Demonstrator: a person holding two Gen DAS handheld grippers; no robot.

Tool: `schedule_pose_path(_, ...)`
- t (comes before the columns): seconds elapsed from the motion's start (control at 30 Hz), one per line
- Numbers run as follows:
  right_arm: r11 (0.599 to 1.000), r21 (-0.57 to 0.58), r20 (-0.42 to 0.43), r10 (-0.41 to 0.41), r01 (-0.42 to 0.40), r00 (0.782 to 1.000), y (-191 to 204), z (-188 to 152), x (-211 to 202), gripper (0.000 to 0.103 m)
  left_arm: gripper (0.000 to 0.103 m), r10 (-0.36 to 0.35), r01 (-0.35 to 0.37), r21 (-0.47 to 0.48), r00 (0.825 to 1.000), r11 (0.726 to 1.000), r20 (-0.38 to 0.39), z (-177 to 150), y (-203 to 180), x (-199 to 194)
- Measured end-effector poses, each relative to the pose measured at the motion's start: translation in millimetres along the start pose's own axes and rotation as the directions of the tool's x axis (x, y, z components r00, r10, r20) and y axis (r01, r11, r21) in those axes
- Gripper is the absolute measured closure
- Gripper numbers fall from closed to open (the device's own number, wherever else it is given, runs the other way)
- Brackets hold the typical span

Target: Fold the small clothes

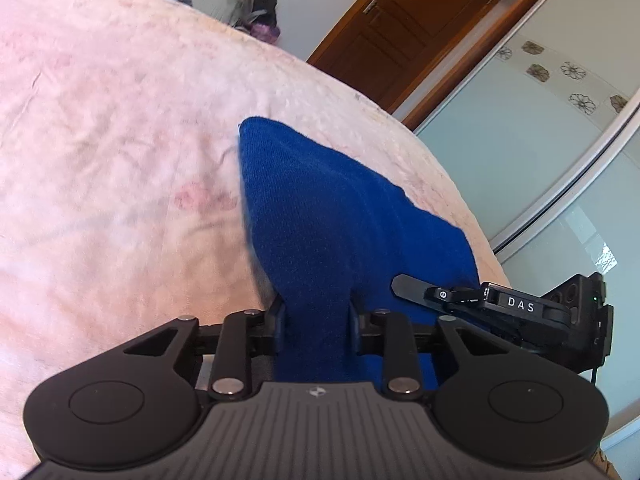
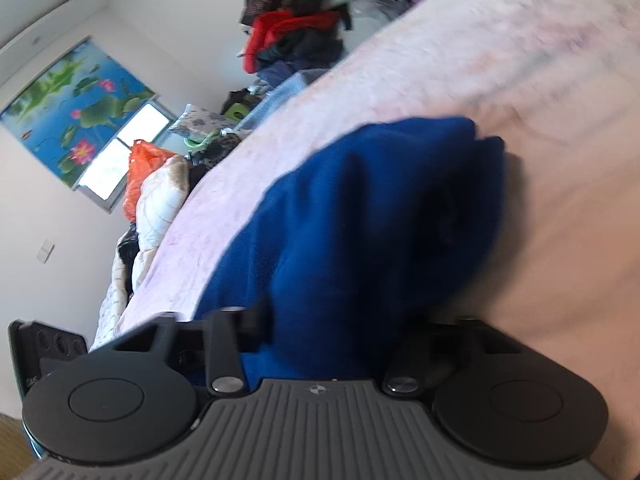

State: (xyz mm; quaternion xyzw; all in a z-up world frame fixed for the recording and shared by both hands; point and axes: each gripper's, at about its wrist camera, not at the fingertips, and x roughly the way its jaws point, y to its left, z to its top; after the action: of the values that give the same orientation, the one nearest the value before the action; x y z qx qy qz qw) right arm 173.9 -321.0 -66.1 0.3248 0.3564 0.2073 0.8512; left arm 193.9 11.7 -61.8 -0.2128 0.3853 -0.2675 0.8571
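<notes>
A small blue knitted garment (image 1: 320, 216) hangs over the pink blanket of the bed (image 1: 100, 140). My left gripper (image 1: 316, 312) is shut on its near edge, with cloth bunched between the fingers. The right gripper's body (image 1: 516, 304) shows at the right of the left wrist view, beside the cloth. In the right wrist view the same blue garment (image 2: 360, 220) fills the middle, blurred. My right gripper (image 2: 320, 328) is shut on it; its fingertips are hidden in the cloth. The bed (image 2: 520, 60) lies behind.
A wooden door (image 1: 420, 28) and a mirrored sliding wardrobe (image 1: 540, 152) stand beyond the bed's right edge. A pile of clothes (image 2: 304, 28), an orange bag (image 2: 140, 172) and a window with a lotus blind (image 2: 76, 108) are across the room.
</notes>
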Motion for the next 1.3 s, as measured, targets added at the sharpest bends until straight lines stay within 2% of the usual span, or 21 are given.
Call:
schedule_pose_path(0.07, 0.995, 0.09, 0.017, 0.028, -0.03, 0.999, -10, -5, -2, 0.073, 0.077, 0.003, -0.003, 0.001, 1.0, 1.0, -0.001, 4, 0, -5)
schedule_pose_path(0.17, 0.985, 0.16, 0.032, 0.062, -0.066, 0.998, -6, -12, -2, 0.076, 0.078, 0.015, -0.016, 0.016, 1.0, 1.0, 0.025, 11, 1, -19)
schedule_pose_path(0.23, 0.975, 0.184, 0.045, 0.115, -0.121, 0.992, 0, -15, -1, 0.077, 0.078, 0.034, -0.036, 0.034, 0.998, 0.999, 0.045, 13, 3, -28)
schedule_pose_path(0.3, 0.971, 0.186, 0.038, 0.147, -0.151, 0.988, 6, -17, 1, 0.076, 0.077, 0.059, -0.059, 0.041, 0.998, 0.997, 0.017, 11, 6, -30)
schedule_pose_path(0.37, 0.982, 0.16, -0.004, 0.1, -0.099, 0.995, 10, -20, 9, 0.068, 0.075, 0.078, -0.078, 0.041, 0.997, 0.996, -0.002, 5, 6, -34)
schedule_pose_path(0.43, 0.994, 0.105, -0.034, 0.024, -0.021, 0.999, 16, -25, 10, 0.06, 0.067, 0.088, -0.087, 0.055, 0.996, 0.995, -0.003, -3, 4, -44)
schedule_pose_path(0.47, 0.996, 0.085, -0.034, 0.018, -0.016, 0.999, 20, -28, 4, 0.057, 0.063, 0.083, -0.082, 0.056, 0.997, 0.995, -0.009, -6, 4, -49)
schedule_pose_path(0.5, 0.997, 0.075, -0.035, 0.028, -0.025, 0.999, 21, -30, -3, 0.048, 0.052, 0.071, -0.07, 0.046, 0.997, 0.996, -0.019, -10, 4, -53)
schedule_pose_path(0.53, 0.997, 0.068, -0.033, 0.036, -0.034, 0.999, 23, -35, -10, 0.045, 0.049, 0.054, -0.053, 0.033, 0.998, 0.998, -0.031, -15, 5, -57)
schedule_pose_path(0.6, 0.998, 0.053, -0.034, 0.034, -0.032, 0.999, 25, -48, -24, 0.046, 0.05, 0.022, -0.021, 0.024, 0.999, 1.0, -0.049, -25, 4, -63)
schedule_pose_path(0.67, 0.999, 0.035, -0.042, 0.036, -0.034, 0.998, 25, -64, -39, 0.05, 0.056, 0.033, -0.029, 0.062, 0.997, 0.998, -0.07, -36, 0, -64)
schedule_pose_path(0.7, 0.999, 0.028, -0.038, 0.035, -0.034, 0.999, 25, -71, -46, 0.055, 0.071, 0.061, -0.055, 0.086, 0.996, 0.995, -0.072, -40, -2, -64)
schedule_pose_path(0.73, 0.999, 0.03, -0.037, 0.033, -0.031, 0.999, 24, -78, -52, 0.066, 0.078, 0.096, -0.088, 0.103, 0.993, 0.991, -0.067, -43, -5, -64)
schedule_pose_path(0.8, 0.998, 0.057, -0.038, 0.025, -0.023, 0.999, 22, -87, -59, 0.082, 0.08, 0.126, -0.119, 0.113, 0.99, 0.986, -0.059, -46, -7, -66)
schedule_pose_path(0.9, 0.999, 0.052, -0.023, -0.005, 0.007, 1.0, 24, -98, -67, 0.083, 0.08, 0.169, -0.163, 0.14, 0.985, 0.977, -0.027, -52, -15, -75)
schedule_pose_path(0.97, 0.998, 0.039, -0.006, -0.049, 0.049, 0.999, 29, -103, -72, 0.075, 0.079, 0.225, -0.222, 0.183, 0.974, 0.958, 0.005, -60, -21, -81)
schedule_pose_path(1.07, 0.988, -0.009, 0.041, -0.151, 0.151, 0.988, 47, -116, -85, 0.065, 0.07, 0.289, -0.28, 0.231, 0.957, 0.932, -0.007, -72, -27, -85)
schedule_pose_path(1.1, 0.981, -0.035, 0.063, -0.19, 0.193, 0.98, 56, -121, -89, 0.055, 0.063, 0.305, -0.293, 0.23, 0.952, 0.928, -0.019, -75, -28, -85)
schedule_pose_path(1.13, 0.97, -0.071, 0.085, -0.228, 0.234, 0.97, 66, -127, -92, 0.042, 0.056, 0.315, -0.3, 0.229, 0.949, 0.926, -0.027, -78, -29, -85)
schedule_pose_path(1.2, 0.937, -0.158, 0.117, -0.296, 0.312, 0.948, 85, -138, -95, 0.029, 0.05, 0.324, -0.309, 0.244, 0.946, 0.919, -0.022, -86, -33, -86)
schedule_pose_path(1.3, 0.877, -0.274, 0.155, -0.364, 0.394, 0.918, 108, -153, -90, 0.02, 0.047, 0.367, -0.35, 0.297, 0.93, 0.888, -0.002, -95, -44, -84)
